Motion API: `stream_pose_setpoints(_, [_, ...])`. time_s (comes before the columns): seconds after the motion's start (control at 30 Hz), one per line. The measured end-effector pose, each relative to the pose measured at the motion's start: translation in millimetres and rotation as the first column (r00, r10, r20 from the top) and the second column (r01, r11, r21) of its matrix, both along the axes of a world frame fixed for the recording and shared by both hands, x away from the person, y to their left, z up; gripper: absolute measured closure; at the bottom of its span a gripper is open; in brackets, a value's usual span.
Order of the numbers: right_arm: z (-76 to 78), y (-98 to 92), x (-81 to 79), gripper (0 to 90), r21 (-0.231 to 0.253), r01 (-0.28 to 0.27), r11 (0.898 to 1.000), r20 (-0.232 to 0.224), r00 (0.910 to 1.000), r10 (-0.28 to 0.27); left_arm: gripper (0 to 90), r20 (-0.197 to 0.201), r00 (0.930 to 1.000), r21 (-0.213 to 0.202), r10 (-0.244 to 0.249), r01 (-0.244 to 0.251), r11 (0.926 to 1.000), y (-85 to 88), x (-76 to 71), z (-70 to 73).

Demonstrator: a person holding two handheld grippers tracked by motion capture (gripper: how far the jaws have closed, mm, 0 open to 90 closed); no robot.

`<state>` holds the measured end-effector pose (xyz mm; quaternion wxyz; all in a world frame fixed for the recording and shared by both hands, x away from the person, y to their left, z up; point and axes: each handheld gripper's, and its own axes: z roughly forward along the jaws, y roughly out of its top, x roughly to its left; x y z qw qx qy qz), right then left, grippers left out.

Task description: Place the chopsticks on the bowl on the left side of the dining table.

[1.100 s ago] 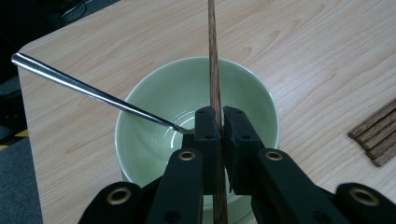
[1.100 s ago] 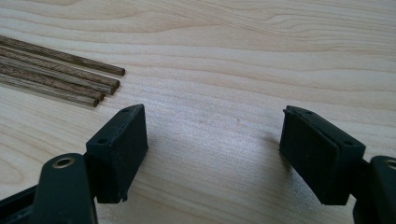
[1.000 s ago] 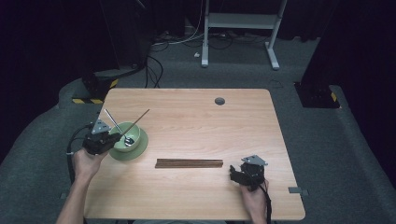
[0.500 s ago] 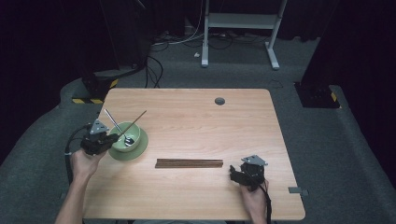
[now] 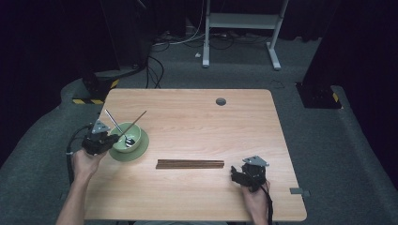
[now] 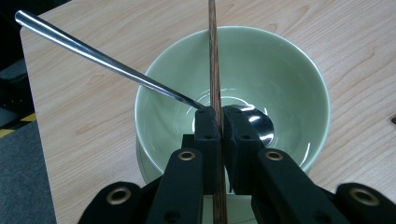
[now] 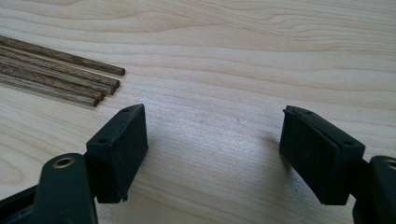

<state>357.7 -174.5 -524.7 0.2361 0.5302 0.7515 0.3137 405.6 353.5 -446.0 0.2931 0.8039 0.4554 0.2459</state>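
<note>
1. The left tool [image 6: 217,126] is clamped on a single wooden chopstick [image 6: 214,56], which stands up over the green bowl [image 6: 299,74] at the table's [image 5: 197,112] left side. The grip is thin, so I'd worry the stick could swivel or slide between the pads.
2. A metal spoon [image 6: 107,63] leans in the same bowl, just beside the stick. A nudge could tip it out or rock the bowl on its saucer [image 5: 141,149].
3. The right tool [image 7: 212,140] rests on the table with its jaws apart and empty, near the ends of the remaining chopsticks [image 7: 60,74]. A careless sweep could scatter that neat row.
</note>
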Motion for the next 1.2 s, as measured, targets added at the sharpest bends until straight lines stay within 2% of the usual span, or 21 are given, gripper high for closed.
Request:
stream_pose_setpoints(0.17, [0.0,0.0,-0.1,22.8,0.0,0.0,1.0,0.0,1.0,0.0,84.1,-0.007,1.0,0.0,-0.001,0.001,1.0,0.8,2.0,-1.6])
stream_pose_setpoints(0.33, [0.0,0.1,-0.1,22.8,0.0,0.0,1.0,0.0,1.0,0.0,84.0,-0.015,0.9998,0.024,-0.008,0.009,0.9997,0.6,3.4,-0.2])
stream_pose_setpoints(0.87, [0.0,0.1,-0.1,22.8,0.0,0.0,1.0,0.0,1.0,0.0,83.5,-0.022,0.9997,0.027,-0.008,0.009,0.9996,2.8,4.7,0.4])
stream_pose_setpoints(1.2, [0.0,0.1,-0.2,22.9,0.0,0.0,1.0,0.0,1.0,0.0,74.8,-0.007,1.0,-0.03,0.003,-0.003,0.9996,4.3,3.1,1.4])
